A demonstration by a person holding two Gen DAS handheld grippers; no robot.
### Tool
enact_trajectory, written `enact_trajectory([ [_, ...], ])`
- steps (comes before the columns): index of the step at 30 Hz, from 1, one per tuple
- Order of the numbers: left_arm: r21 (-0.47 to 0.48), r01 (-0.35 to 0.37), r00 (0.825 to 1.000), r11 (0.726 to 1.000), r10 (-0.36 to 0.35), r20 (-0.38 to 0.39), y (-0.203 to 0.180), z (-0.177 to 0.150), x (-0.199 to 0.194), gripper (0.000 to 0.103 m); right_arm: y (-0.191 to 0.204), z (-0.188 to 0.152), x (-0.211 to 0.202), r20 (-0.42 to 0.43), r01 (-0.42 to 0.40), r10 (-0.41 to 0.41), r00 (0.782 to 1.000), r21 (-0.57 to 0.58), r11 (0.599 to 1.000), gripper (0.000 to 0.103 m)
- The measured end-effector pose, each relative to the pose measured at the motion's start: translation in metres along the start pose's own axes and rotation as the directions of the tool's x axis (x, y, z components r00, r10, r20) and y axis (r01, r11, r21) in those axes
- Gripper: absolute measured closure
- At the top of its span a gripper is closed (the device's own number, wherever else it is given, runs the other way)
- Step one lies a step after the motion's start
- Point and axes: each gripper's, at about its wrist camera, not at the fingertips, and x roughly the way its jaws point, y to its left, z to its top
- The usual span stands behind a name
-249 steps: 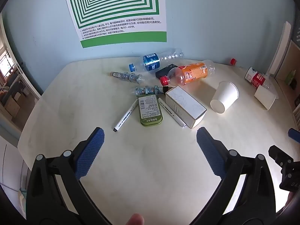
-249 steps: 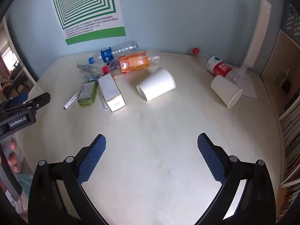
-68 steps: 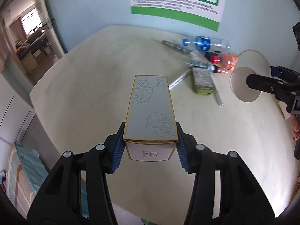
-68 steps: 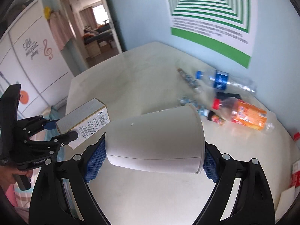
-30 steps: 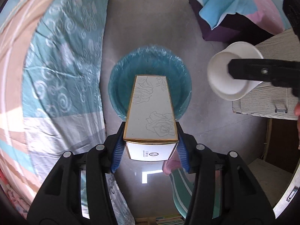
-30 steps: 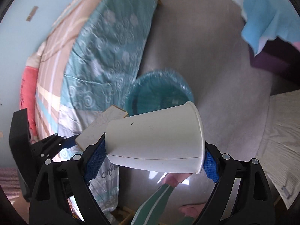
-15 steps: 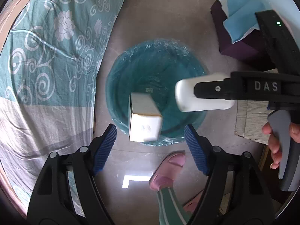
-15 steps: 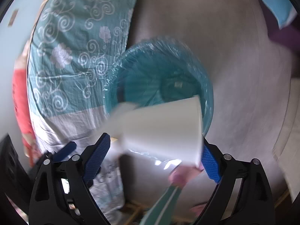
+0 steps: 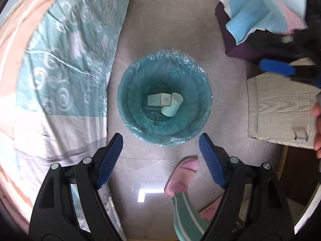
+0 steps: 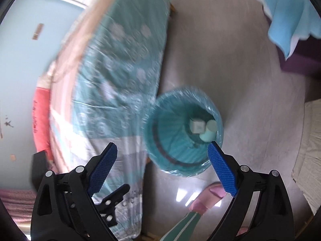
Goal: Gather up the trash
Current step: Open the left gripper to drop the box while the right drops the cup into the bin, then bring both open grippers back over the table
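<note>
A teal bin lined with a plastic bag (image 9: 128, 88) stands on the grey floor below me. On its bottom lie the white carton box (image 9: 155, 100) and the white paper cup (image 9: 172, 104), side by side and touching. My left gripper (image 9: 160, 138) points straight down over the bin's near rim, its jaws opening with nothing between them. The right wrist view is blurred: the bin (image 10: 166, 140) sits ahead with the box (image 10: 197, 127) and cup (image 10: 209, 132) inside. My right gripper (image 10: 162, 145) is open and holds nothing. One of its blue pads (image 9: 274, 68) shows at the left wrist view's right edge.
A bed with a teal patterned sheet (image 9: 70, 60) runs along the left of the bin. A wooden cabinet top (image 9: 280, 104) and piled cloths (image 9: 256, 10) lie to the right. The person's pink slipper (image 9: 184, 172) stands just by the bin's near side.
The box left my left gripper and the cup left my right gripper; both now lie in the bin. Both grippers have opened, and the right one has swung off to the right.
</note>
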Motion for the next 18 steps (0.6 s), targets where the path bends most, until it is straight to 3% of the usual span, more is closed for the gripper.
enact_trajectory([
  [3, 0.043, 0.011, 1.000, 0.999, -0.011, 0.015, -0.007, 0.001, -0.034, 0.027, 0.023, -0.019, -0.070, 0.094, -0.019, 0.024, 0.995, -0.052, 0.998, 0.012],
  [6, 0.160, 0.011, 0.998, 0.987, -0.021, 0.057, -0.031, 0.008, -0.078, 0.027, 0.043, -0.045, -0.150, 0.195, 0.000, 0.018, 0.981, -0.092, 0.996, 0.012],
  [9, 0.331, -0.050, 0.992, 0.942, 0.008, 0.129, -0.070, 0.015, -0.128, 0.027, 0.049, -0.077, -0.232, 0.303, 0.036, -0.010, 0.953, -0.081, 0.996, 0.012],
  [12, 0.455, -0.046, 0.980, 0.890, -0.048, 0.193, -0.117, 0.027, -0.180, 0.026, 0.037, -0.118, -0.328, 0.444, 0.105, -0.090, 0.891, -0.010, 0.994, 0.012],
  [15, 0.523, -0.046, 0.950, 0.851, -0.124, 0.286, -0.177, 0.036, -0.231, 0.024, 0.015, -0.161, -0.404, 0.523, 0.222, -0.212, 0.825, 0.044, 0.974, 0.012],
  [18, 0.582, 0.043, 0.920, 0.812, -0.260, 0.294, -0.243, 0.038, -0.276, 0.024, -0.010, -0.207, -0.472, 0.577, 0.291, -0.314, 0.754, 0.135, 0.947, 0.012],
])
